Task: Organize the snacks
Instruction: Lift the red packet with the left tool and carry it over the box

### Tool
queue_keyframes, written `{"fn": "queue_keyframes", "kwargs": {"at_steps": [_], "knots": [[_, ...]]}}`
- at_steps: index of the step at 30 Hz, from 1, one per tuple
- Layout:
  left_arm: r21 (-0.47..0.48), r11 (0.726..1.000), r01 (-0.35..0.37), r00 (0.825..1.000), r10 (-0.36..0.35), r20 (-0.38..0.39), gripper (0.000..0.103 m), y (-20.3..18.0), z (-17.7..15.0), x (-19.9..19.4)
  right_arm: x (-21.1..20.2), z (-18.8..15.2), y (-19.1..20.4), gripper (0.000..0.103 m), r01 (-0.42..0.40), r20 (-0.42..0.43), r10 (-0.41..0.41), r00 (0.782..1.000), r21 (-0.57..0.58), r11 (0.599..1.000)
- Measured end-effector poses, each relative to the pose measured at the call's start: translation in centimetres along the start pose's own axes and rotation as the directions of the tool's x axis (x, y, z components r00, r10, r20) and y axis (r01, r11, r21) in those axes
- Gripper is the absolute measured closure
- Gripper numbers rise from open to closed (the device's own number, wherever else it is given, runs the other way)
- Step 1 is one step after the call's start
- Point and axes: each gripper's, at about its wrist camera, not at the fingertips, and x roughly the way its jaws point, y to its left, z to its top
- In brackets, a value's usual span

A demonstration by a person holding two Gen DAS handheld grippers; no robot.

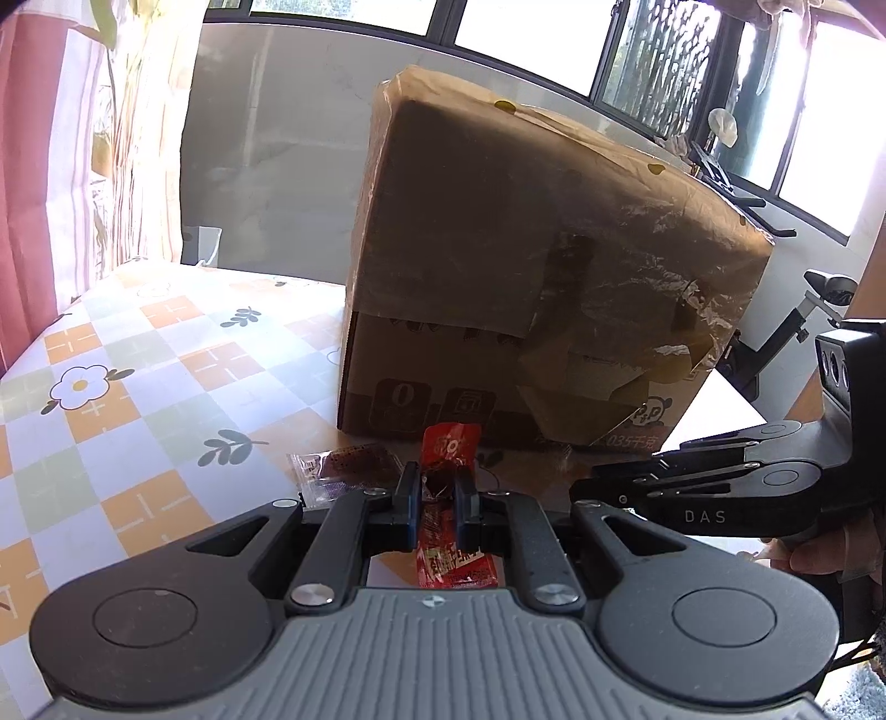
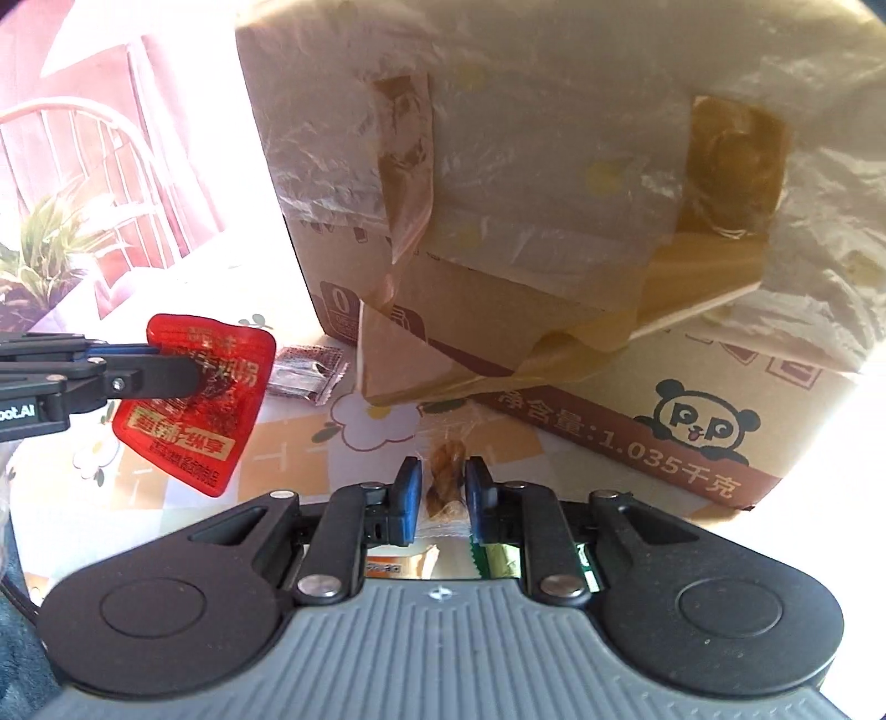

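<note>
only right wrist view shows twisted pastry snack (image 2: 444,481) between jaws.

A checked, flowered tablecloth (image 1: 138,354) covers the table. A pink curtain (image 1: 33,183) hangs at the left. Dark-framed windows (image 1: 637,50) run along the back.

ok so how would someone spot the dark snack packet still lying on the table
Find the big taped cardboard box on the flower-pattern tablecloth. The dark snack packet lies flat on the cloth at the box's near left corner. Unlike the red packet in the left gripper, it is clear plastic, brown inside, and unheld.
</note>
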Motion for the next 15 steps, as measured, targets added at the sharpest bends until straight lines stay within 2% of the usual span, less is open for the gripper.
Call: {"fn": "queue_keyframes", "kwargs": {"at_steps": [5, 9, 15], "knots": [[0.011, 1.000, -0.006, 1.000, 0.005, 0.031, 0.091, -0.2, 0.4, -1.1, -3.1, -1.0, 0.3, 0.084, -0.023, 0.066, 0.019, 0.998, 0.054, 0.998], [0.029, 1.000, -0.006, 0.996, 0.003, 0.094, 0.091, -0.3, 1.8, -2.6, -6.6, -0.8, -0.6, 0.084, -0.005, 0.141, -0.005, 0.990, 0.067, 0.998], [0.049, 0.999, 0.007, 0.977, -0.017, 0.211, 0.091, -1.0, 5.6, -4.9, -12.3, 1.5, -2.3, 0.084, 0.034, 0.278, -0.052, 0.959, 0.070, 0.997]]}}
